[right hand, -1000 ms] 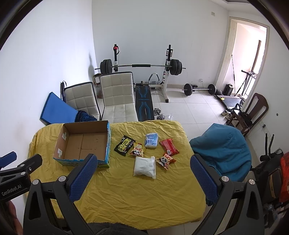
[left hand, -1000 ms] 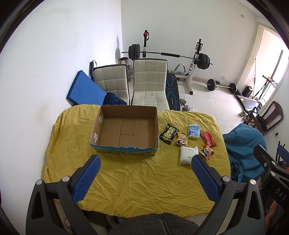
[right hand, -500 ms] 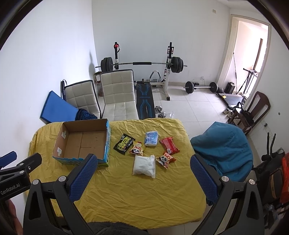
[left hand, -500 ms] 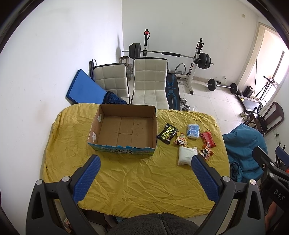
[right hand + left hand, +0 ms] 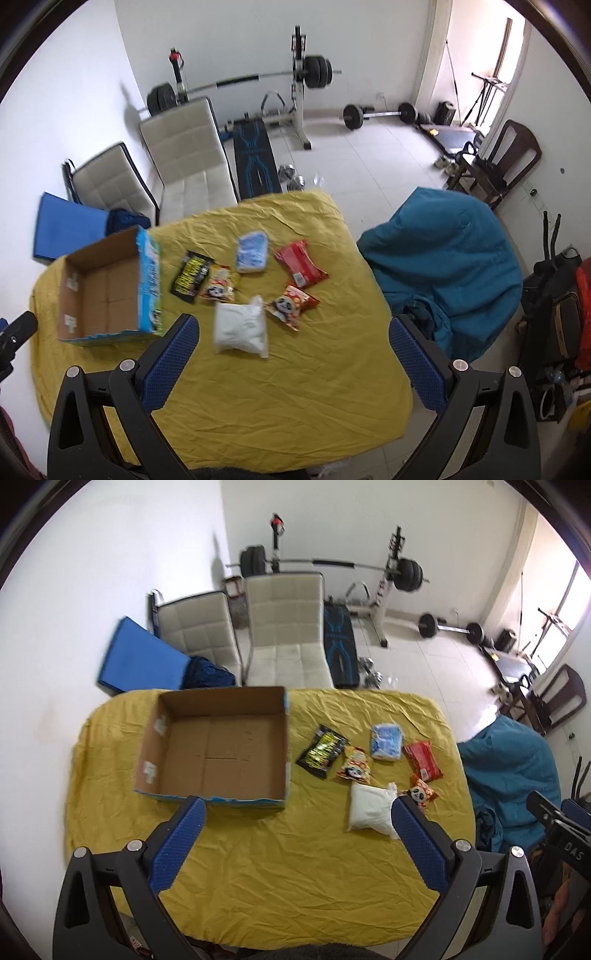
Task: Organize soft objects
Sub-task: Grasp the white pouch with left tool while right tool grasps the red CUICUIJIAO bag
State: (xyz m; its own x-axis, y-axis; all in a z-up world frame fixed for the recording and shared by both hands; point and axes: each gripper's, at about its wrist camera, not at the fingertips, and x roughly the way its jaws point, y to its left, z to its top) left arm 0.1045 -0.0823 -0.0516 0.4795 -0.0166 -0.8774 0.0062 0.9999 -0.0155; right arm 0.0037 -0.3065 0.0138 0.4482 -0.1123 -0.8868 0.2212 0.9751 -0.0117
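An empty cardboard box stands on the left of the yellow table. To its right lie several soft packets: a black one, a light blue one, a red one, two panda snack bags and a white pouch. My left gripper is open and empty above the table's near half. My right gripper is open and empty above the packets.
Two white chairs and a blue mat stand behind the table. A teal beanbag sits at the table's right edge. A barbell rack and a dark wooden chair stand further back.
Both grippers have moved forward and lower toward the table. The right one has tilted and swung over the packets. Both stay open.
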